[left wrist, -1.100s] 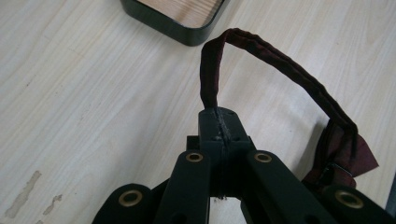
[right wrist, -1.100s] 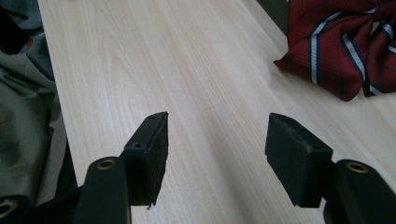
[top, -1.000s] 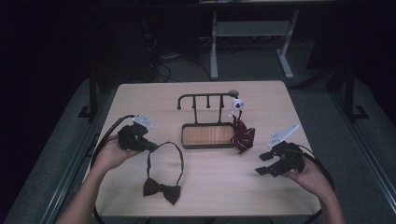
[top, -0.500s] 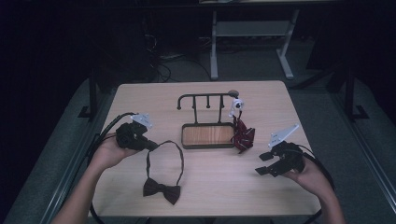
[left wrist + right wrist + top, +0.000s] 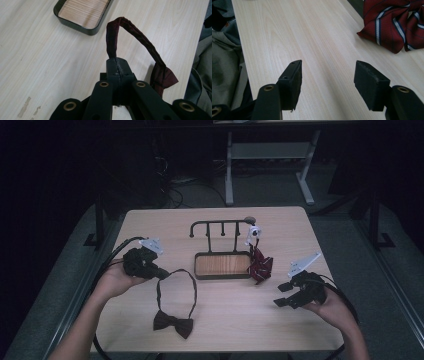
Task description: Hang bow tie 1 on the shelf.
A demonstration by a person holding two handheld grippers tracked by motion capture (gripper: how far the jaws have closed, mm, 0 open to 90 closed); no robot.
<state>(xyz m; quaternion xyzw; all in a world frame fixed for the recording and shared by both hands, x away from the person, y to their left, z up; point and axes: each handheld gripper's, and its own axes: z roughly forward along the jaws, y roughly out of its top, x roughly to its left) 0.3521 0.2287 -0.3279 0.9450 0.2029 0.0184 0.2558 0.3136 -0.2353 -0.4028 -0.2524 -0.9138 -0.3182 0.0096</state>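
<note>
A dark maroon bow tie (image 5: 173, 322) lies on the table's near left, its strap (image 5: 194, 287) looping up toward my left gripper (image 5: 161, 273). In the left gripper view the gripper (image 5: 117, 65) is shut on the end of that strap (image 5: 136, 31), and the bow (image 5: 163, 76) rests to the right. A red striped bow tie (image 5: 260, 265) hangs at the right end of a black hook rack (image 5: 220, 223) and touches the table. My right gripper (image 5: 286, 294) hovers open near the front right. The striped tie (image 5: 394, 27) lies beyond its gripper (image 5: 327, 72).
The rack stands on a black-rimmed wooden tray (image 5: 222, 277) at the table's middle, whose corner (image 5: 75, 25) shows in the left gripper view. A white tag (image 5: 254, 232) sits at the top of the striped tie. Cables trail from both grippers off the table's sides.
My left gripper has edged slightly away from me, still holding the strap. The right gripper and both ties stay put.
</note>
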